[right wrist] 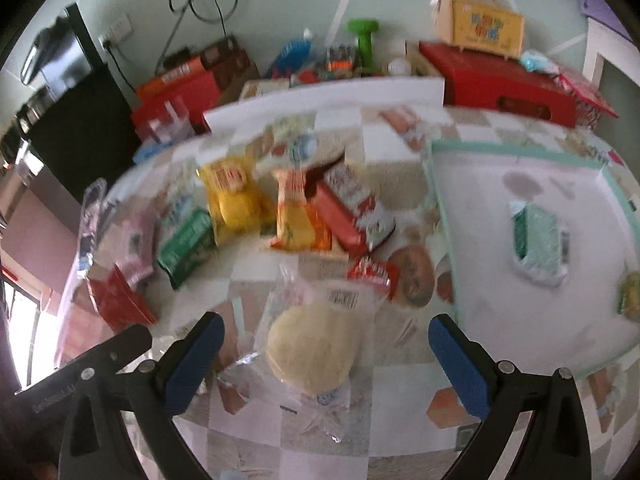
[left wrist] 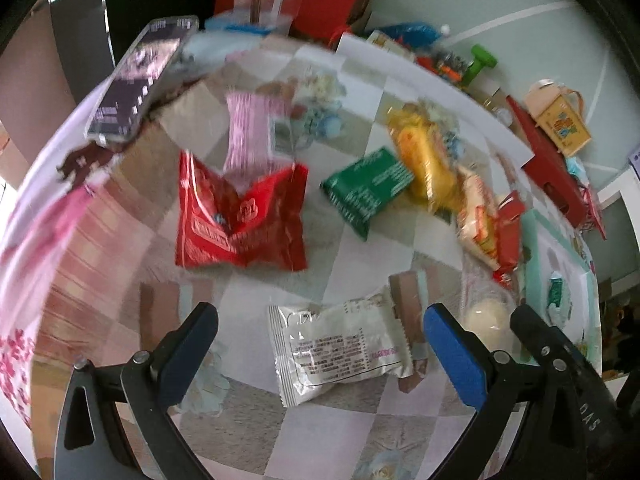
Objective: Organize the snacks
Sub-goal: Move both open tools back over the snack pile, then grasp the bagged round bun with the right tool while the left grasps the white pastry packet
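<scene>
The left gripper (left wrist: 320, 356) is hovering with its jaws released, and a white snack packet (left wrist: 340, 356) is lying flat between its blue pads (left wrist: 456, 356), touching neither; black print is showing on its crinkled back. The right gripper (right wrist: 326, 360) is likewise hanging with jaws spread wide, and a round pale bun in a clear wrapper (right wrist: 310, 344) is sitting between its fingers, a barcode label near the wrapper's top.

Farther out in the left wrist view, a crumpled red bag (left wrist: 240, 216) is lying at 11 o'clock from the white packet, with a pink striped packet (left wrist: 250, 132) just beyond it. At 1 o'clock a green packet (left wrist: 366, 192) is lying tilted, its far end tucked against a yellow bag (left wrist: 428, 160).

In the right wrist view, at 12 o'clock beyond the bun, an orange-and-yellow packet (right wrist: 298, 216) is overlapping a red-and-white packet (right wrist: 352, 208), and a small red wrapper (right wrist: 370, 272) is sitting just below them. All are resting on a patchwork tablecloth (right wrist: 400, 420).

At 2 o'clock a shallow tray with a mint rim (right wrist: 516, 152) is holding a pale green packet (right wrist: 538, 240) near its middle, and a yellowish item (right wrist: 630, 298), too blurred to name, at its right edge.

Farthest back, red boxes (right wrist: 500, 76) are standing along the wall, one carrying a small yellow case (right wrist: 486, 30).
</scene>
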Demonstrator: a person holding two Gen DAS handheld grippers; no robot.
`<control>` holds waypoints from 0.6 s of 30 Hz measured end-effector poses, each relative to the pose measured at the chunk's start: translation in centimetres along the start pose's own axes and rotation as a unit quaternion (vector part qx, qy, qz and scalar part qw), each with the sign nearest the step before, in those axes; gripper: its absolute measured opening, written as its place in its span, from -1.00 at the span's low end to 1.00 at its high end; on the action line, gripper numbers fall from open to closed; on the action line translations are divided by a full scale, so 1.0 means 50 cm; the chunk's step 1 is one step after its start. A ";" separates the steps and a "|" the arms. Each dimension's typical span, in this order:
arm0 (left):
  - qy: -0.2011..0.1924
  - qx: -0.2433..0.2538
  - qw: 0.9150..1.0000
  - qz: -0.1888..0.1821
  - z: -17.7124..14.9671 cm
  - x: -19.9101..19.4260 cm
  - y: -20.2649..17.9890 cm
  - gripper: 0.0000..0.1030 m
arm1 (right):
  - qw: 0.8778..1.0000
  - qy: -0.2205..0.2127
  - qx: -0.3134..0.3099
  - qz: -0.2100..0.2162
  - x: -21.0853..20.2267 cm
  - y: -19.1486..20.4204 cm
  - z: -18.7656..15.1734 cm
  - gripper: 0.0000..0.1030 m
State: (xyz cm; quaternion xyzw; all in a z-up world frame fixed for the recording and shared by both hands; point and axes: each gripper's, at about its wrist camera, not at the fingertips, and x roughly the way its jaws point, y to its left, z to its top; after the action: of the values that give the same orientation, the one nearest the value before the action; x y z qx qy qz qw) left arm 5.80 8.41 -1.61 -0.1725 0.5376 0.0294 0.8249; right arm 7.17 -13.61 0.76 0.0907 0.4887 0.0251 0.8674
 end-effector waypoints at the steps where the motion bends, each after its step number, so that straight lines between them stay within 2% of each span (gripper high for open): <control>1: 0.009 -0.003 1.000 0.000 -0.001 0.011 0.002 0.99 | 1.000 0.007 -0.002 -0.003 0.009 0.000 -0.003 1.00; 6: 0.038 -0.020 0.999 -0.008 -0.004 0.040 0.010 0.98 | 0.999 0.032 -0.009 -0.019 0.044 0.005 -0.013 1.00; 9: 0.048 -0.025 0.999 -0.008 -0.004 0.050 0.012 0.98 | 0.999 0.043 -0.004 -0.013 0.060 -0.001 -0.017 1.00; 18: 0.048 -0.024 0.999 0.000 -0.002 0.058 0.009 0.98 | 0.999 0.051 0.004 -0.003 0.068 -0.007 -0.016 1.00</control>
State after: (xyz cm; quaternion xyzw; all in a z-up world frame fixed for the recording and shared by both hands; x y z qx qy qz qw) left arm 6.81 8.39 -4.38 -0.1939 0.5757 0.0338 0.7936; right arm 8.22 -13.41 -2.58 0.0917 0.5330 0.0250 0.8408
